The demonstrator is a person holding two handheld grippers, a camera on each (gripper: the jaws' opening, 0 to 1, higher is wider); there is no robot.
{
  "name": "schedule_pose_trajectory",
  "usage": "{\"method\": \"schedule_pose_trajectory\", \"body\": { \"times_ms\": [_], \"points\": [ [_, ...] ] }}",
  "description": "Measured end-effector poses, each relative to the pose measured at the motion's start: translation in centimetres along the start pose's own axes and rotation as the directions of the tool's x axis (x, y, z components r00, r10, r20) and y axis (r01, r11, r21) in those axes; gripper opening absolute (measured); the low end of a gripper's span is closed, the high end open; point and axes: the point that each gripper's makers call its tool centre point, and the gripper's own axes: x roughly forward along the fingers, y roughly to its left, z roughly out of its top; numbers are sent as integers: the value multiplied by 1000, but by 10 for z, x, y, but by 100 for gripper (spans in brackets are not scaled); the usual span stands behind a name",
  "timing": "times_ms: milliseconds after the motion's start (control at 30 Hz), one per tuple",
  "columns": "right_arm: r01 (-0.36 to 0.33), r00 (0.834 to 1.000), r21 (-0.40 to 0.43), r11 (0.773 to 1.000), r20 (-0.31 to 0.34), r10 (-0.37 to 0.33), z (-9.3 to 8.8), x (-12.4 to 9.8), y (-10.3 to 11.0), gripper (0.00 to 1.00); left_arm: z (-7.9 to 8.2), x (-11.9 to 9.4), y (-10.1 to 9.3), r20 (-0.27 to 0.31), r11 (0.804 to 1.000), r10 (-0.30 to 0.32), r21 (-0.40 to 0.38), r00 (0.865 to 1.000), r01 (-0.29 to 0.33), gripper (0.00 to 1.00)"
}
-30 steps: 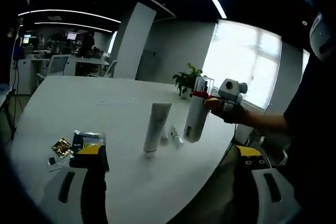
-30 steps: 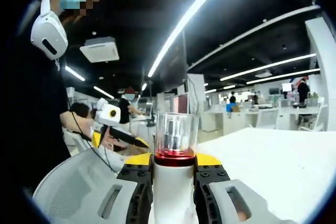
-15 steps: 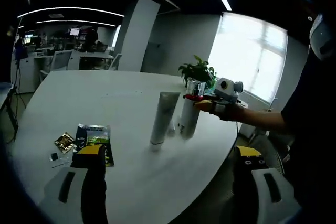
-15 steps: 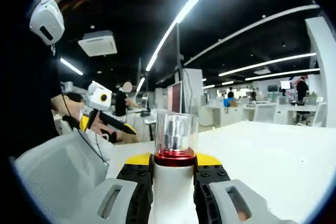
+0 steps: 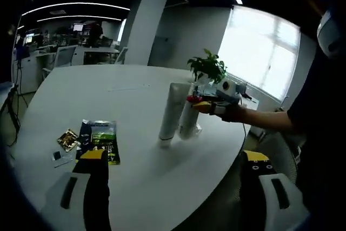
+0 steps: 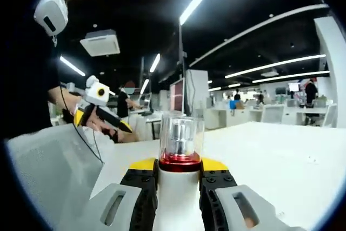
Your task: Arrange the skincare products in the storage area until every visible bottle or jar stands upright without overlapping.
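A white bottle [image 5: 188, 118] with a red ring and a clear cap [image 6: 180, 136] stands upright in my right gripper [image 6: 180, 187], whose jaws are shut on its body. In the left gripper view the right gripper [image 5: 208, 103] holds it just right of an upright white tube [image 5: 171, 113], with the bottle's base at or near the table top. A small bottle [image 5: 197, 130] lies behind them. My left gripper [image 5: 178, 187] hovers over the near table edge, jaws wide open and nothing between them. It also shows in a hand [image 6: 108, 118].
The round white table [image 5: 81, 96] holds a dark packet [image 5: 100, 141] and a gold sachet [image 5: 67, 139] at the near left. A potted plant [image 5: 207, 67] stands at the far edge. The person's arm [image 5: 270, 120] reaches in from the right. Office desks lie beyond.
The right gripper has carried the white bottle down and left, from hanging tilted above the table to standing beside the tube. The left view has shifted slightly.
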Motion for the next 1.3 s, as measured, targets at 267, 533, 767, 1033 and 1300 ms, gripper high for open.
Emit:
{"method": "schedule_pose_trajectory", "body": {
  "times_ms": [267,533,767,1033,1300],
  "points": [
    [-16,1000,-38,999,-24,15,-12,0,2,20,-2,1,3,-17,1000,8,15,1000,-7,94],
    [-1,999,-62,998,-34,-1,-14,-3,0,21,-6,8,2,-37,1000,2,18,999,-1,93],
    [-27,999,-69,997,-42,24,-16,-7,7,21,-5,16,1,-39,1000,-19,19,999,19,93],
    [-67,993,-89,994,-106,57,-22,-9,13,21,-2,18,-2,-38,1000,-25,16,999,25,93],
    [-52,989,-35,998,-140,46,-26,-8,11,25,-3,15,-5,-37,1000,-24,7,999,24,92]
  ]
}}
